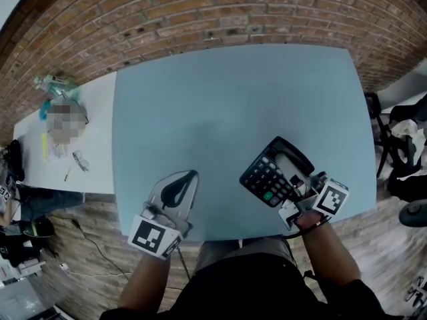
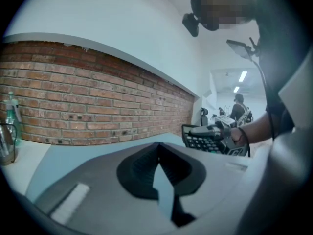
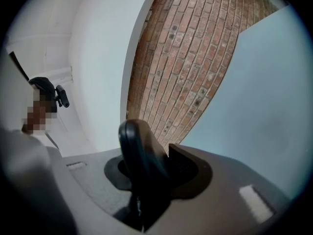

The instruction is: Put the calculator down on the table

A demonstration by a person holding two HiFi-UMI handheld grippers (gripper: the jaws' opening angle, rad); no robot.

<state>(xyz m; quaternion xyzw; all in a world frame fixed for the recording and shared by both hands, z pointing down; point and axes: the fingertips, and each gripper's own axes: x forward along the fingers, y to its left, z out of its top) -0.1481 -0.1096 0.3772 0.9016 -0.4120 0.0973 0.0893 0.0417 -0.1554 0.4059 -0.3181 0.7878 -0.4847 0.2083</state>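
Two grippers sit at the near edge of the pale blue table. The right gripper pinches a black desk calculator by its near corner, jaws pressed on its edge. The calculator is tilted, keys up, over the table's near right part; I cannot tell whether it touches the surface. The left gripper is well apart to its left, jaws pressed together at the tips with nothing between them. A brick wall runs behind the table.
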